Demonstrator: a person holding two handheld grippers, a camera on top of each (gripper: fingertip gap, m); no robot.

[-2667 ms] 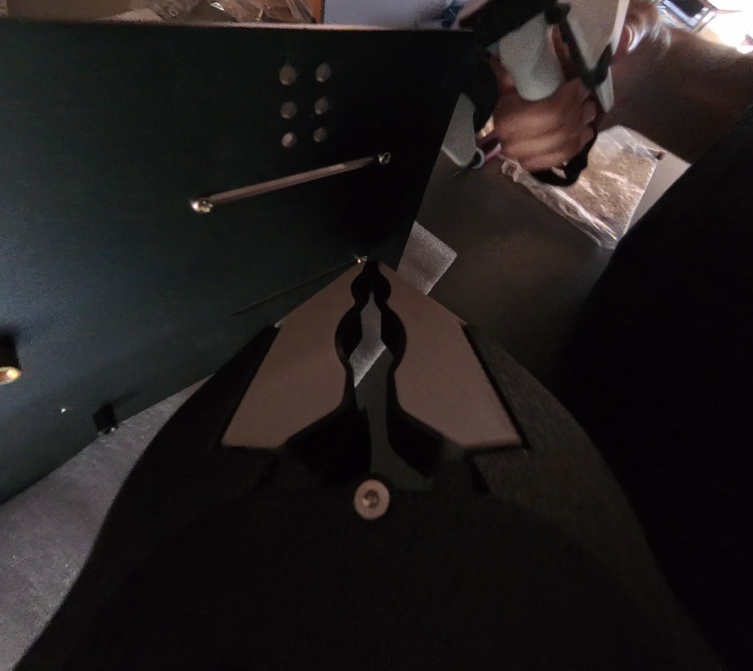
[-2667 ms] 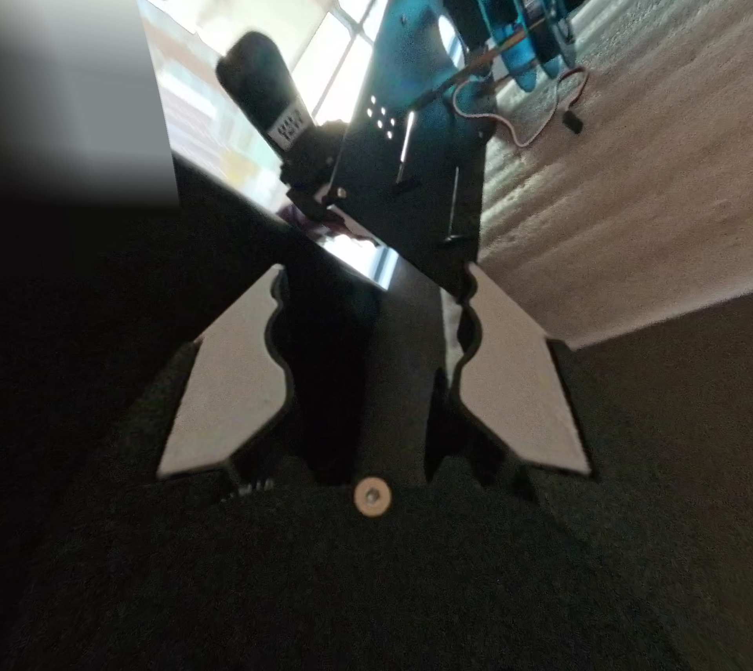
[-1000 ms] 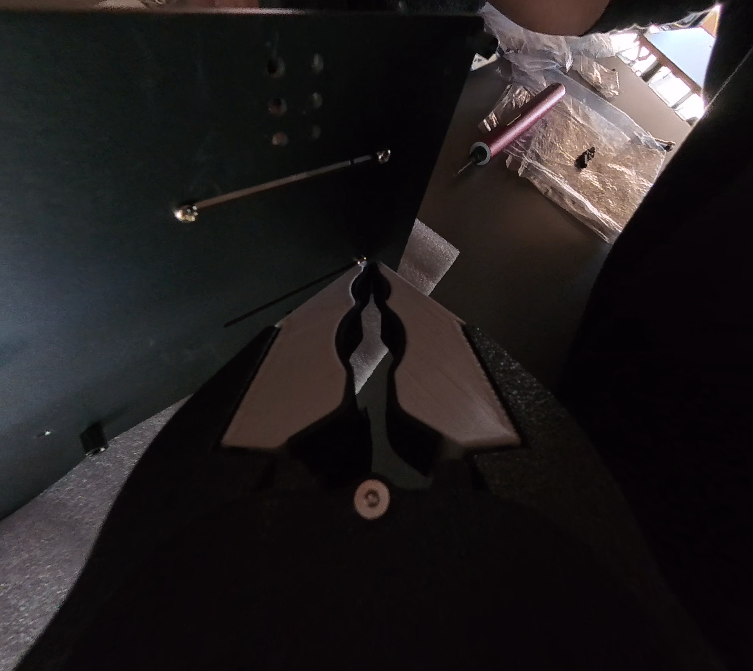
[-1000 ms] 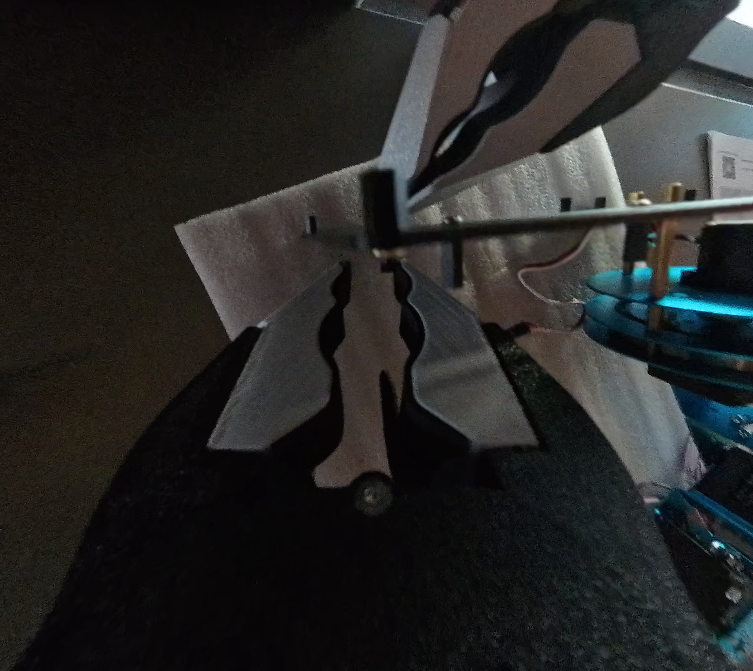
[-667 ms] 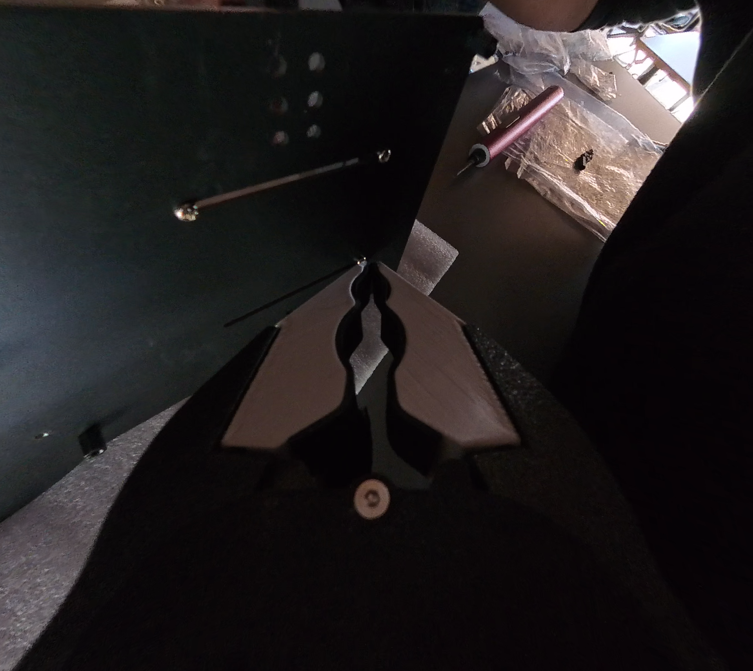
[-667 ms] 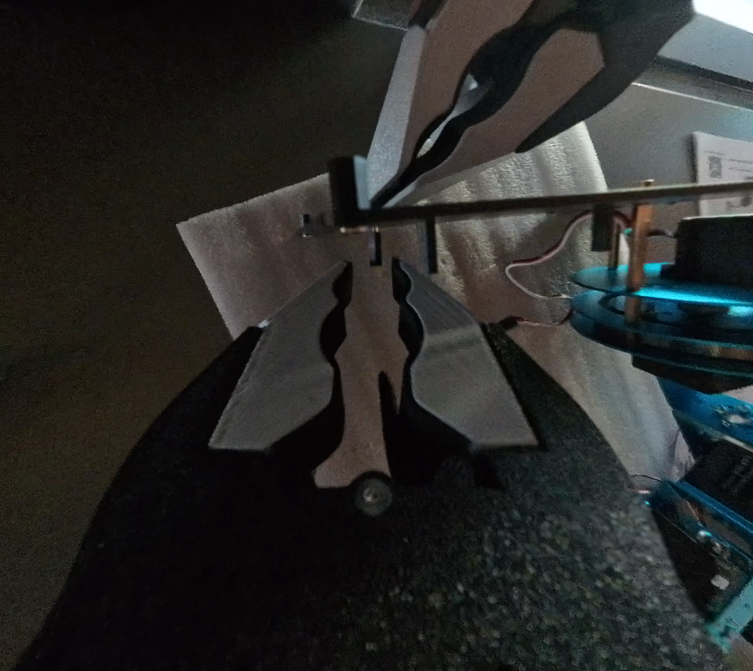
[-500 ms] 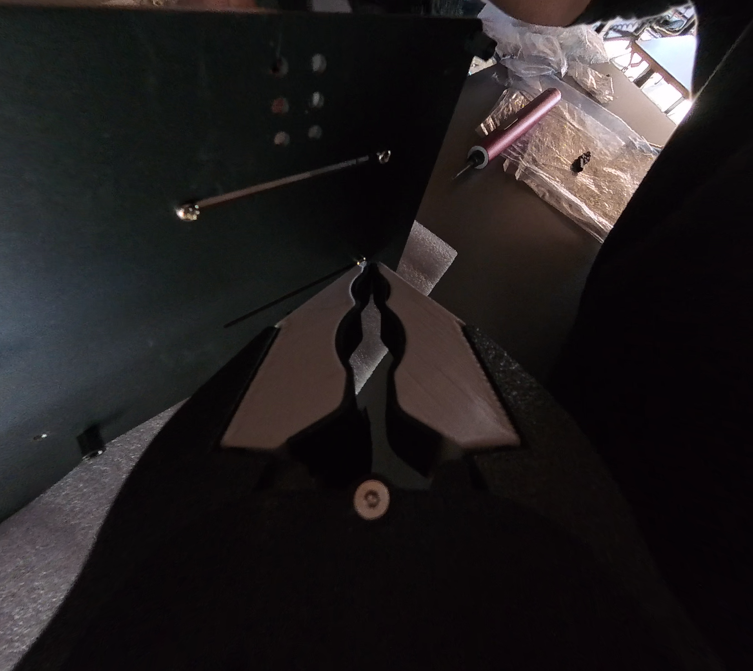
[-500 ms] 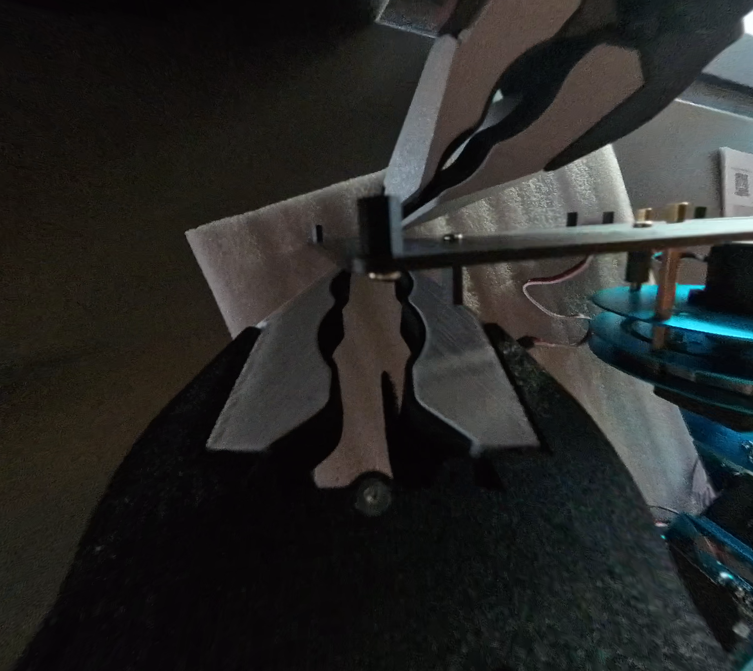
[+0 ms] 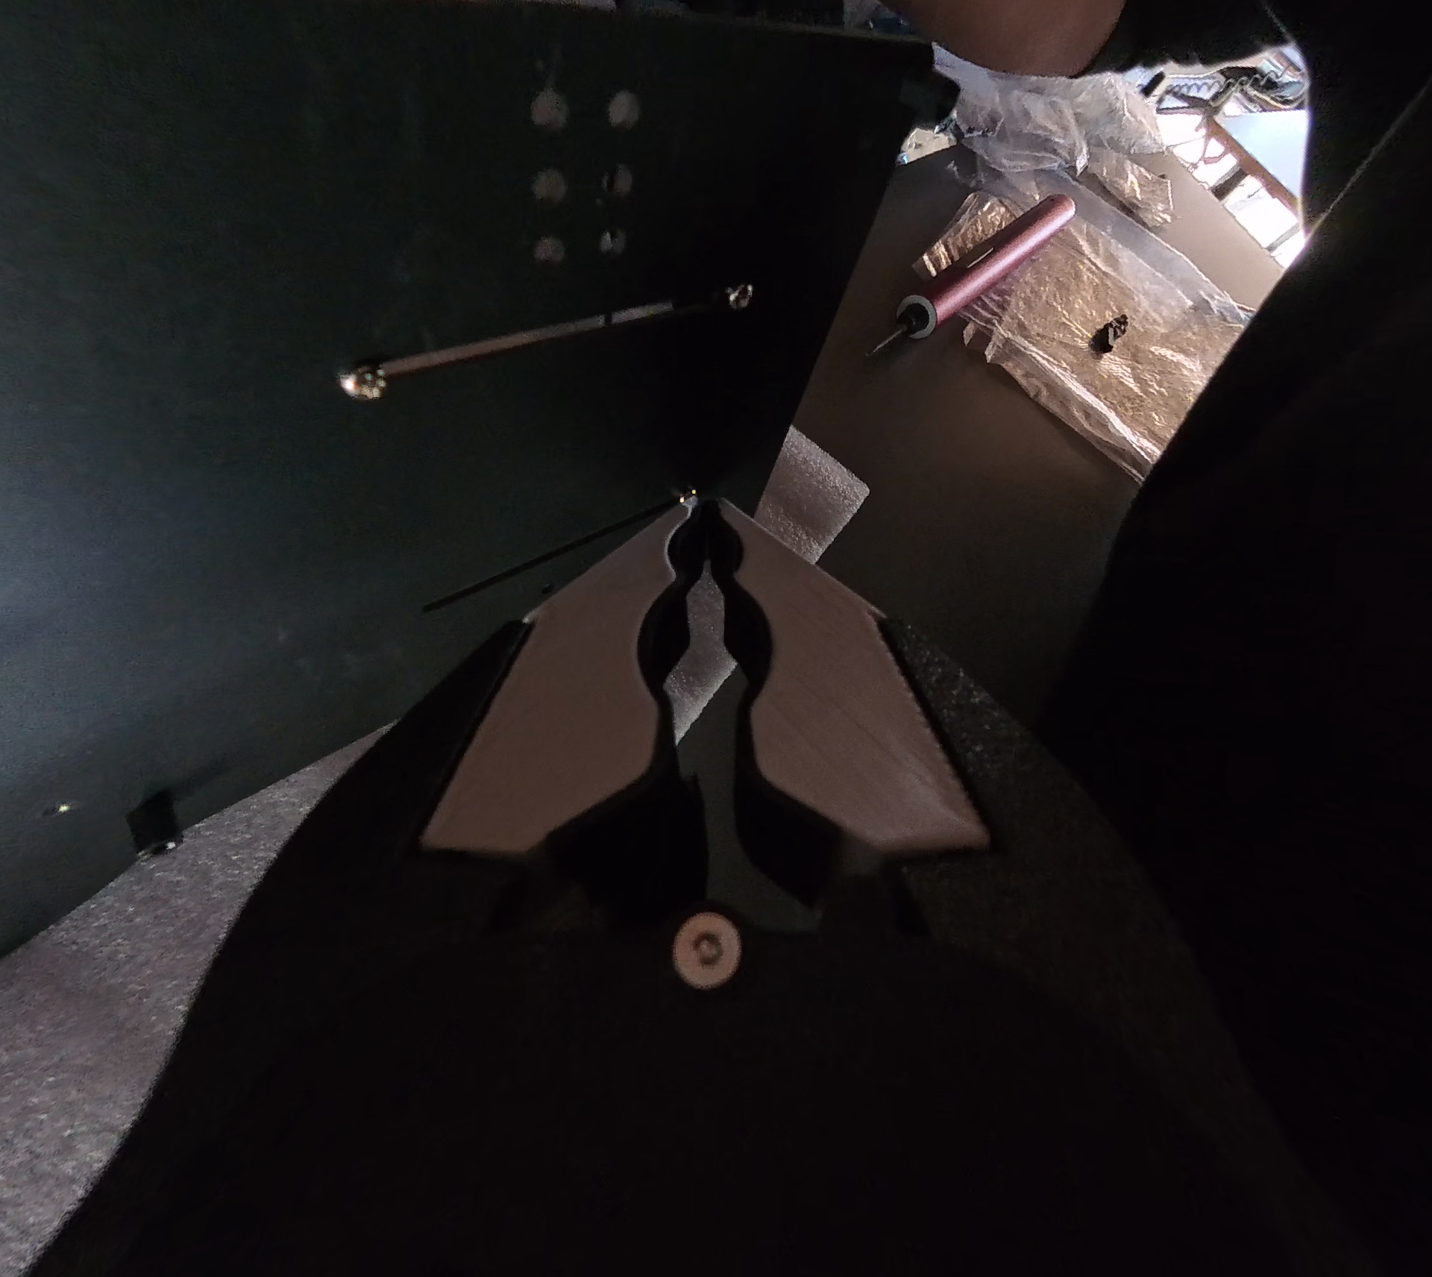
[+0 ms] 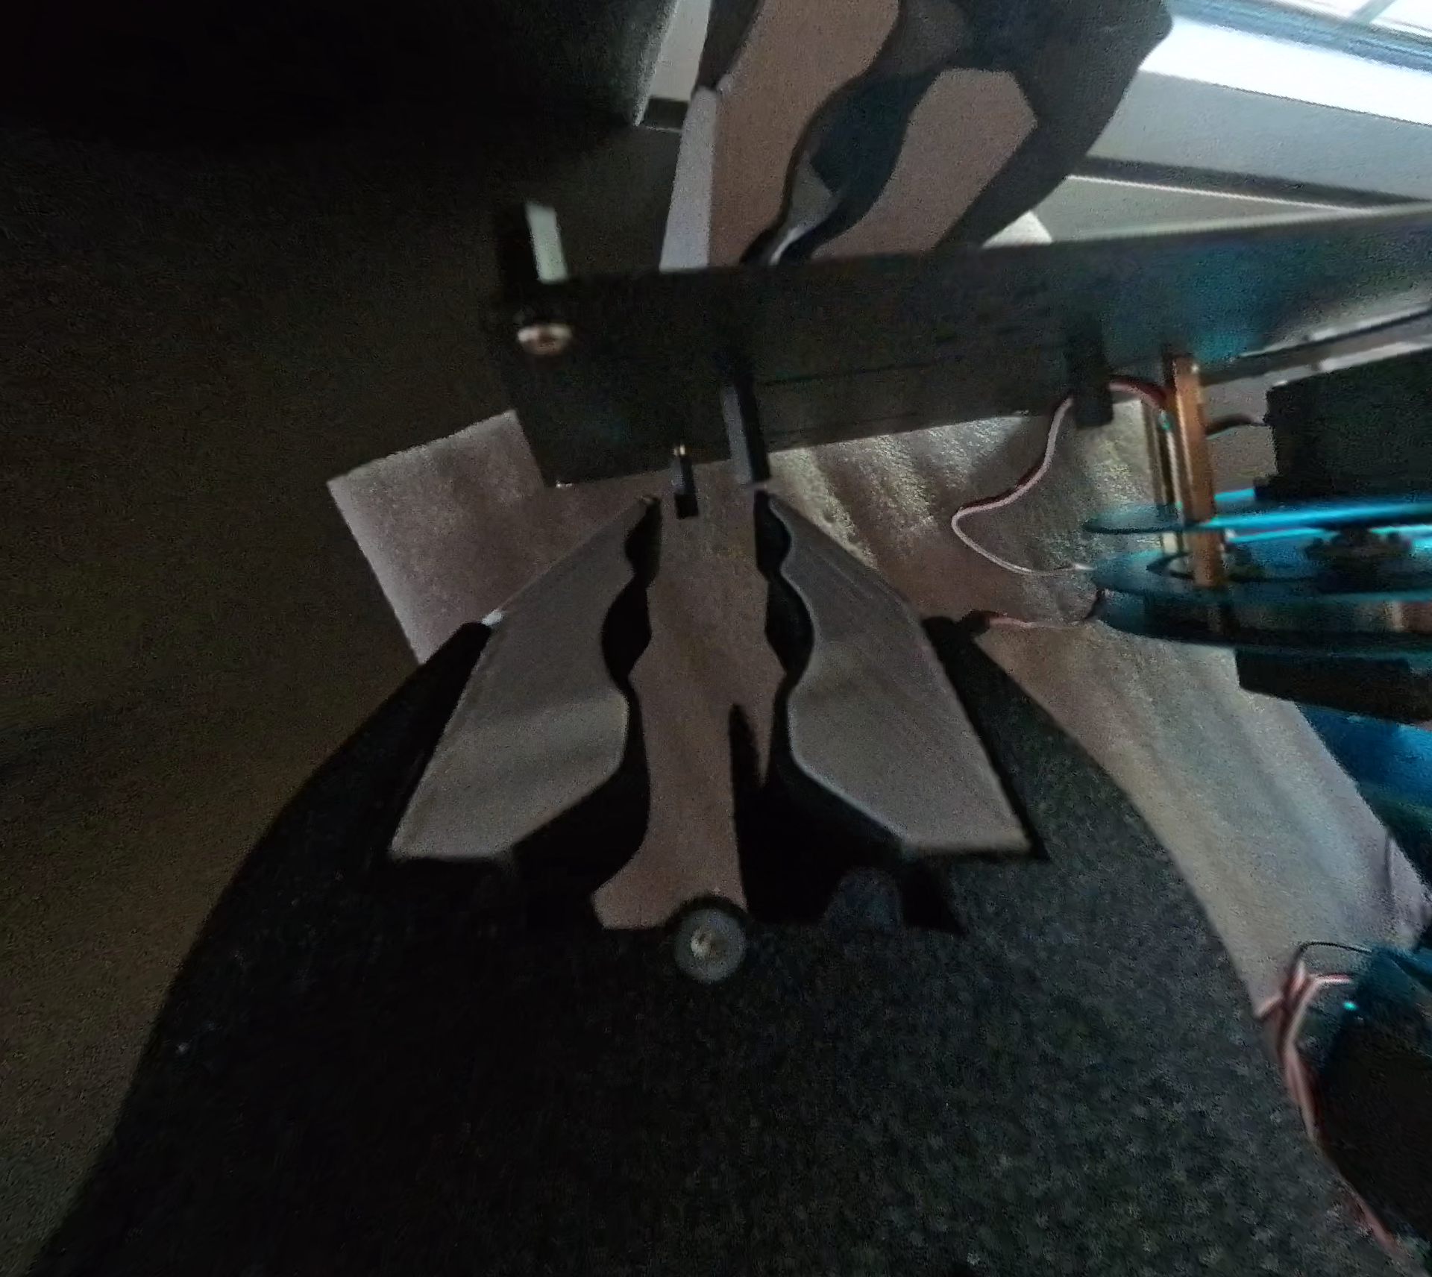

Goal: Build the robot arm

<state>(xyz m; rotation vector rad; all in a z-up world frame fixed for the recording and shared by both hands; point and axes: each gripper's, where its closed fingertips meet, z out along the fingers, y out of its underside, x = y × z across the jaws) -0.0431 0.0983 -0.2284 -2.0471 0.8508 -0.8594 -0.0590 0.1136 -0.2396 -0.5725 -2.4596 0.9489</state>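
I hold my left gripper [image 9: 703,510] pinched shut on the corner of a black plate [image 9: 310,310]. The plate is lifted and tilted over white foam [image 9: 116,1007]. A thin rod [image 9: 542,337] runs across the plate, under six small holes [image 9: 581,178]. My grip is only on the very tip of the corner, so I think the plate could slip out or swing down onto the foam.

Further right, a red screwdriver [image 9: 999,263] lies on the bench [image 9: 930,465] beside a shiny bag [image 9: 1100,341]. It looks round, so a bump could roll it away.

My right gripper [image 10: 707,503] is a little open and holds nothing. It sits just below the plate's edge [image 10: 775,341], near a small black post [image 10: 683,485]. Thin wires [image 10: 1007,519] run to blue discs [image 10: 1240,589] on the right. If the plate drops, I think it could pull those wires.
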